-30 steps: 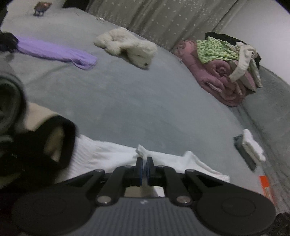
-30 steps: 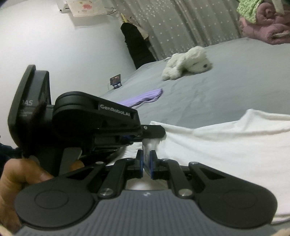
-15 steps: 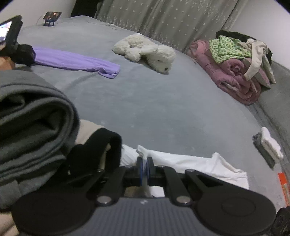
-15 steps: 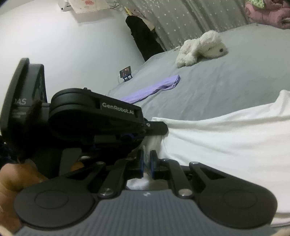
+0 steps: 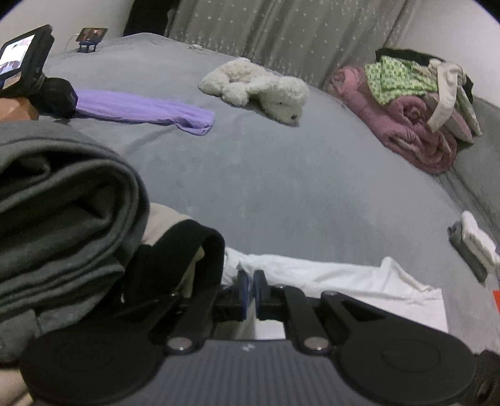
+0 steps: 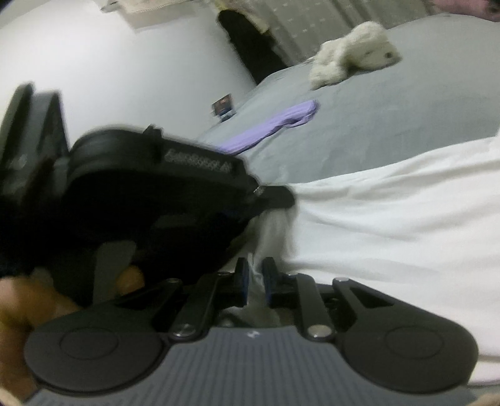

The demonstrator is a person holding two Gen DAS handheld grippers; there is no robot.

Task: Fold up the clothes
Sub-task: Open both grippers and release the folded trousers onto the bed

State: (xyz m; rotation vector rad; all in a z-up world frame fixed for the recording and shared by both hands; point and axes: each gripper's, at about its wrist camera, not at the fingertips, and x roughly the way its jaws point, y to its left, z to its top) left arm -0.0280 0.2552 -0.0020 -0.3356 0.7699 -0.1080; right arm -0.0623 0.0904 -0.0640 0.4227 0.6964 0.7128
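Left tongs (image 5: 250, 289) pinch the white shirt's (image 5: 359, 282) edge at lower centre; right tongs (image 6: 255, 281), slightly parted, grip the shirt (image 6: 390, 225) on the bed (image 5: 281, 171).

My white shirt (image 6: 390, 225) lies spread on the grey bed (image 5: 281, 175), one edge bunched and lifted off the cover, its body creased.

Ahead of the tool and to its left lies a white plush dog (image 5: 259, 89) on the grey bed (image 5: 281, 175). Far left stands a small propped phone (image 5: 92, 34); behind hangs a dotted curtain (image 5: 281, 28).
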